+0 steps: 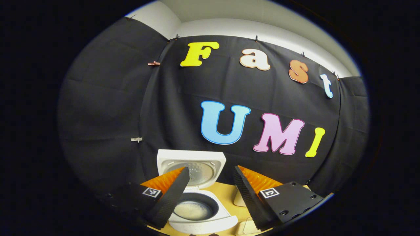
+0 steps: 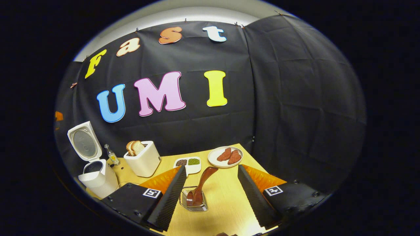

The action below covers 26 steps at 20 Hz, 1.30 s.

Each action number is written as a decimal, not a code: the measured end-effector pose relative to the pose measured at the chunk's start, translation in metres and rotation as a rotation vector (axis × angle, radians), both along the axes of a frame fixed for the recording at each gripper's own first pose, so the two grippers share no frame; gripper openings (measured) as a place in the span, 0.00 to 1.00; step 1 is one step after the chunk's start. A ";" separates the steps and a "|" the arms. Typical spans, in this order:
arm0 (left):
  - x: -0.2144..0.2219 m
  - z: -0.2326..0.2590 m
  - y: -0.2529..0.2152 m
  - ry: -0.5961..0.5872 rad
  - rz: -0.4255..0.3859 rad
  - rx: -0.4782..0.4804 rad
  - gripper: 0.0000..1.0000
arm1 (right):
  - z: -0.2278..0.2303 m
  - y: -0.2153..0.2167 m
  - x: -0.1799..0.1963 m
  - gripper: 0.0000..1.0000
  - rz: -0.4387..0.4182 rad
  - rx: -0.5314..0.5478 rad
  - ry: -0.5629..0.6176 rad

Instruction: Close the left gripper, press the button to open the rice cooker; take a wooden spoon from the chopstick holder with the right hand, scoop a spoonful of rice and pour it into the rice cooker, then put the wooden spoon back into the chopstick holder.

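Rice cooker [image 1: 197, 193] sits with lid up, inner pot showing pale contents, just ahead of my left gripper [image 1: 210, 193], whose fingers stand apart on nothing. My right gripper [image 2: 210, 193] also spread wide, holding nothing, above the wire chopstick holder [image 2: 194, 200] on the counter [image 2: 226, 203]. Wooden spoon [image 2: 201, 183] stands in the holder, leaning right. Toaster [image 2: 142, 160] with bread and a plate [image 2: 225, 156] lie farther off.
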<state>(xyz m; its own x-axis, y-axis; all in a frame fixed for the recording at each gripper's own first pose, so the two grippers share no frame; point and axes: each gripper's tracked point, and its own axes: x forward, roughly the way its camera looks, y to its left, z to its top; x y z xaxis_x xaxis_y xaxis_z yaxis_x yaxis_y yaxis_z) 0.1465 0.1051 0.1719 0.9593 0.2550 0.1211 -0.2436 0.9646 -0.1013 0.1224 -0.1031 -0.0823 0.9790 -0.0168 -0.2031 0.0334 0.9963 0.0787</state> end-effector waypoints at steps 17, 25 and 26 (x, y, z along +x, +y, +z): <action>0.191 0.001 0.132 0.203 0.104 -0.062 0.94 | 0.024 0.086 -0.073 0.98 0.134 -0.015 -0.001; 0.197 -0.032 0.134 0.340 0.211 -0.075 0.97 | 0.017 0.080 -0.076 0.99 0.110 0.004 0.005; 0.191 -0.035 0.129 0.354 0.216 -0.085 0.98 | 0.016 0.080 -0.075 0.98 0.113 0.012 0.007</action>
